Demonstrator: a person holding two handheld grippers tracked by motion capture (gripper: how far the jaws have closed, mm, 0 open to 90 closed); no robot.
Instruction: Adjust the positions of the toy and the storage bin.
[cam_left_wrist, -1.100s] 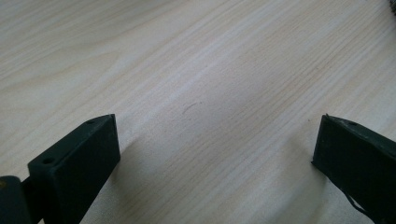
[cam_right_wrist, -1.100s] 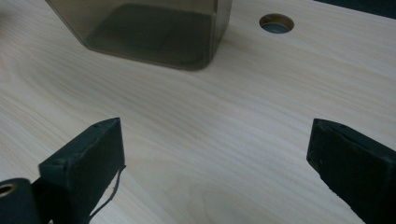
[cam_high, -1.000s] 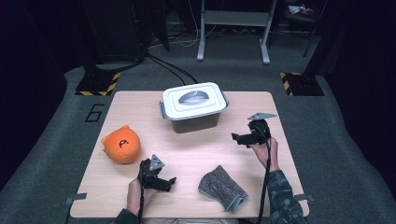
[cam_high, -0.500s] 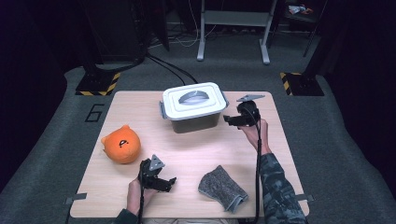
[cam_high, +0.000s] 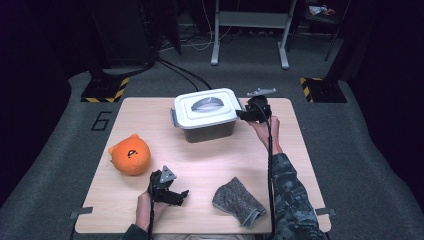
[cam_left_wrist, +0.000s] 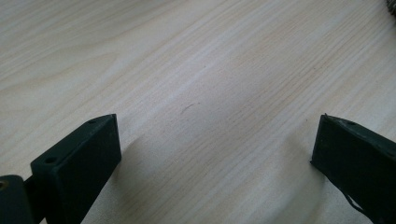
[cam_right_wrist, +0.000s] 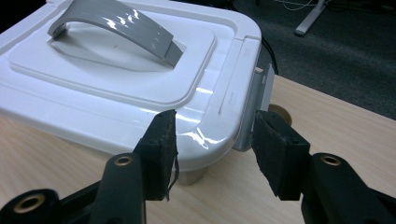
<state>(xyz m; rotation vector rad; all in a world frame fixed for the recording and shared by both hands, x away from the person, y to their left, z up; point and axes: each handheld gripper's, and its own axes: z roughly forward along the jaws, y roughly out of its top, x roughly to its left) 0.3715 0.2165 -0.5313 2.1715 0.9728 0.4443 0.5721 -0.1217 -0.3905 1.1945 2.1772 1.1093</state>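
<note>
I am bringing my right gripper (cam_right_wrist: 212, 149), jaws part open and holding nothing, around the grey side latch (cam_right_wrist: 254, 109) of the lidded white box (cam_high: 207, 112) at the table's far middle, risking a slip off the glossy lid corner.
</note>
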